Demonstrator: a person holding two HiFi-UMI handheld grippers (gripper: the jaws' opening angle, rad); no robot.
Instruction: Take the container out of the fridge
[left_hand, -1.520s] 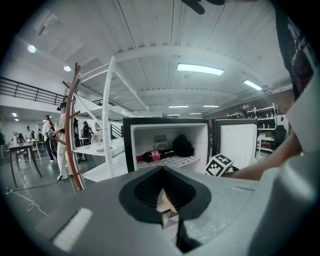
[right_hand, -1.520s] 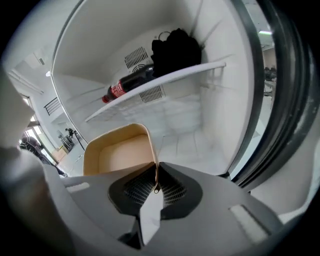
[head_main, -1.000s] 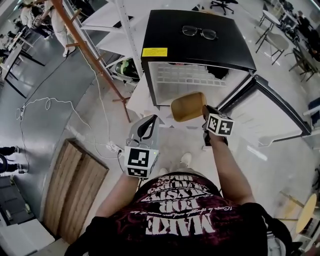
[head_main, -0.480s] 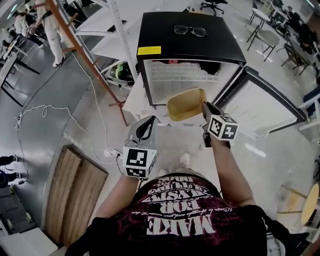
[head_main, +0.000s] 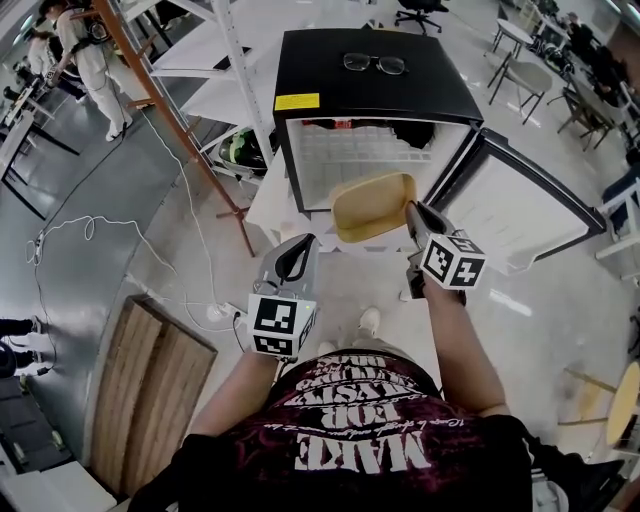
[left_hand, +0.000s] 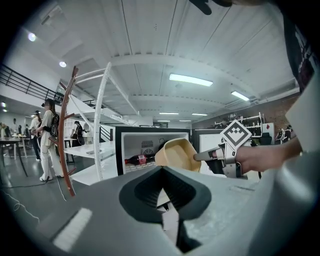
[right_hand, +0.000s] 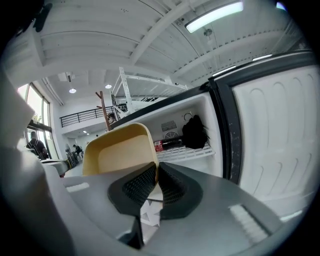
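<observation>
A tan plastic container (head_main: 372, 206) hangs in the air just in front of the open black fridge (head_main: 370, 92), its hollow facing up towards me. My right gripper (head_main: 410, 211) is shut on its right rim; in the right gripper view the jaws (right_hand: 156, 169) pinch the container (right_hand: 119, 152) wall. My left gripper (head_main: 302, 241) stays lower left of the container, shut and empty. From the left gripper view I see the container (left_hand: 175, 152) and the fridge (left_hand: 131, 150) beyond my left gripper (left_hand: 163, 170).
The fridge door (head_main: 528, 212) swings open to the right. Inside lie a cola bottle (right_hand: 170, 144) and a black item (right_hand: 195, 132) on a wire shelf. Glasses (head_main: 375, 63) rest on the fridge top. White shelving (head_main: 215, 60), a slanted wooden pole (head_main: 180, 130) and a wooden board (head_main: 150, 385) stand left.
The right gripper has drawn the container a little away from the fridge and turned it so its hollow now shows. The left gripper has barely moved.
</observation>
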